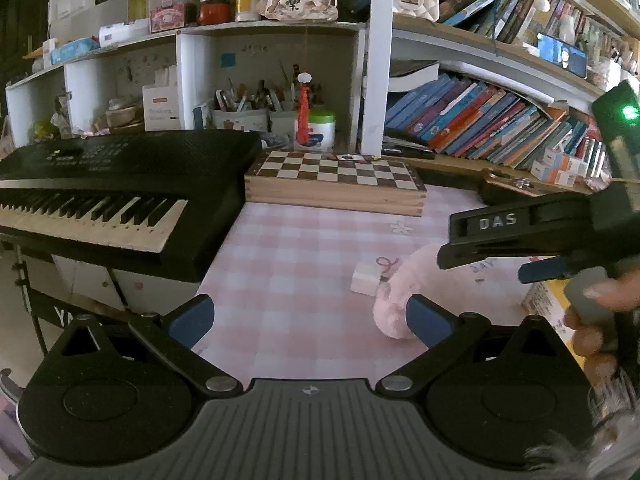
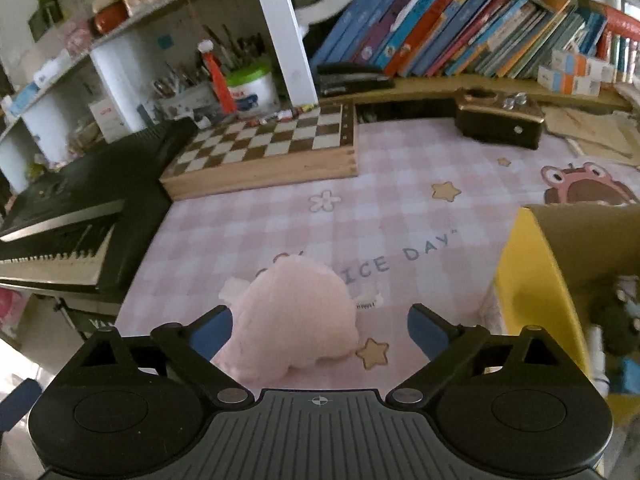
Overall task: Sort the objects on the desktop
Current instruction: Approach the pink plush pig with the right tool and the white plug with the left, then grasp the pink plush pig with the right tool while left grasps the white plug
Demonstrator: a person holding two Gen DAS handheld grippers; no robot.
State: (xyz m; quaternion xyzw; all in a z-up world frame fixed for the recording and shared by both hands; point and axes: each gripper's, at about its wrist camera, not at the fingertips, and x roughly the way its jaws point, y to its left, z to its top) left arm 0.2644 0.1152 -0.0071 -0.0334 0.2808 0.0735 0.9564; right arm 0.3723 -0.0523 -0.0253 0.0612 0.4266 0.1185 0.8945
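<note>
Right gripper: the right gripper (image 2: 320, 326) hangs low over the desk with its blue fingers (image 2: 210, 330) spread wide apart. It holds nothing. In the left view it pokes in from the side, held by a hand (image 1: 600, 312).
Left gripper: the left gripper (image 1: 310, 320) also has its fingers wide apart with nothing between them. It sits a bit above the mat.
Pink plush toy: the pink plush toy (image 2: 294, 314) lies on the mat, between the right gripper's fingers but nearer the left one. I cannot tell if a finger touches it.
White block: a small white block (image 1: 366, 278) sits just beside the toy.
Desk: a pink checked mat (image 2: 280, 220) with stars and letters covers it.
Yellow box: a yellow box (image 2: 528, 280) stands near the toy, on the right.
Around: a black piano keyboard (image 1: 100, 200) is on the left. A wooden chessboard (image 1: 336, 180) lies at the back. Books (image 2: 460, 28) lean on the shelf behind.
</note>
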